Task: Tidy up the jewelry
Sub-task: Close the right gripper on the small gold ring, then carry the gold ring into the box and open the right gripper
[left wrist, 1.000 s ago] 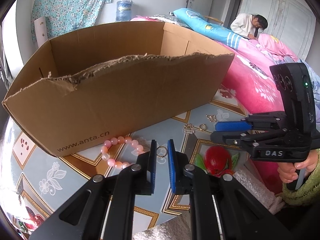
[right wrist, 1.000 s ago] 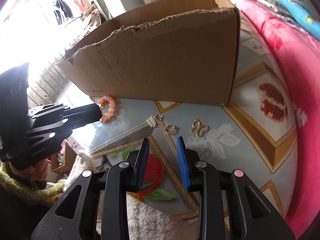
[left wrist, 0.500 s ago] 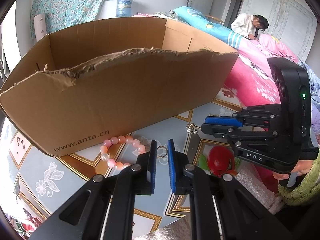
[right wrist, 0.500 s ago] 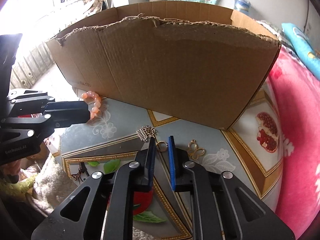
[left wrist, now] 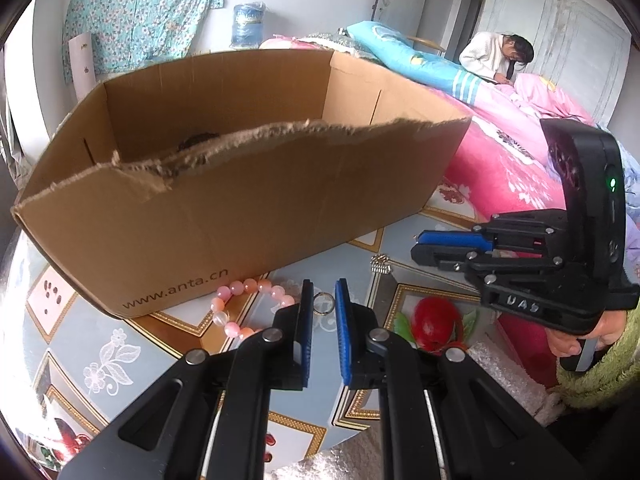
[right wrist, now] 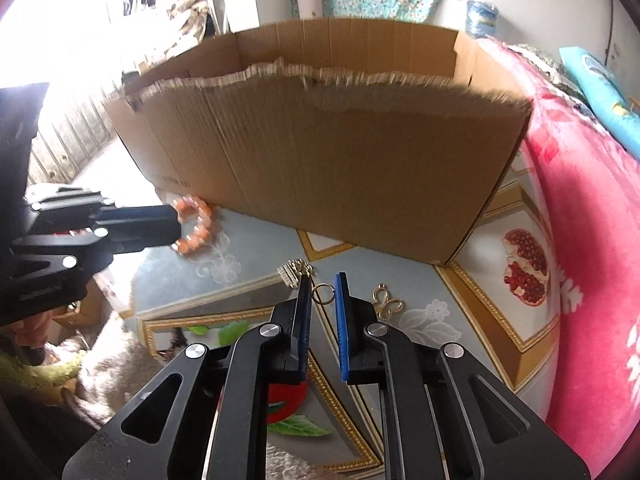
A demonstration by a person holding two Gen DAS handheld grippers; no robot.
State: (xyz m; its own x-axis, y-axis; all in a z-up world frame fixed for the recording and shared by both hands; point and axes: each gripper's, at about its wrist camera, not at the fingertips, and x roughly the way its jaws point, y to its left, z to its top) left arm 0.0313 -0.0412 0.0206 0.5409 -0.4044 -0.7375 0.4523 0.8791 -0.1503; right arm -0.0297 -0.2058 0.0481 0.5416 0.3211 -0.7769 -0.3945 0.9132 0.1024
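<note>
Nearly shut, the left claw (left wrist: 323, 286) seems to pinch a silver ring (left wrist: 323, 303) at its tips. The right claw (right wrist: 323, 280) has just closed on a gold ring (right wrist: 323, 294). Most of the job looks left to do. A pink bracelet (left wrist: 248, 304), a silver charm (left wrist: 380, 264) and a gold butterfly (right wrist: 386, 300) lie on the table (left wrist: 100, 340). Behind them stands the cardboard box (left wrist: 240, 208), and its tall torn wall is in the way. Far off, a person (left wrist: 492, 56) sits on a bed.

My way forward is blocked by the cardboard box (right wrist: 320, 152), whose torn front wall stands close ahead. My left gripper (right wrist: 176, 224) crowds the left side; the pink bedding (right wrist: 592, 240) walls off the right. The box top is open.
</note>
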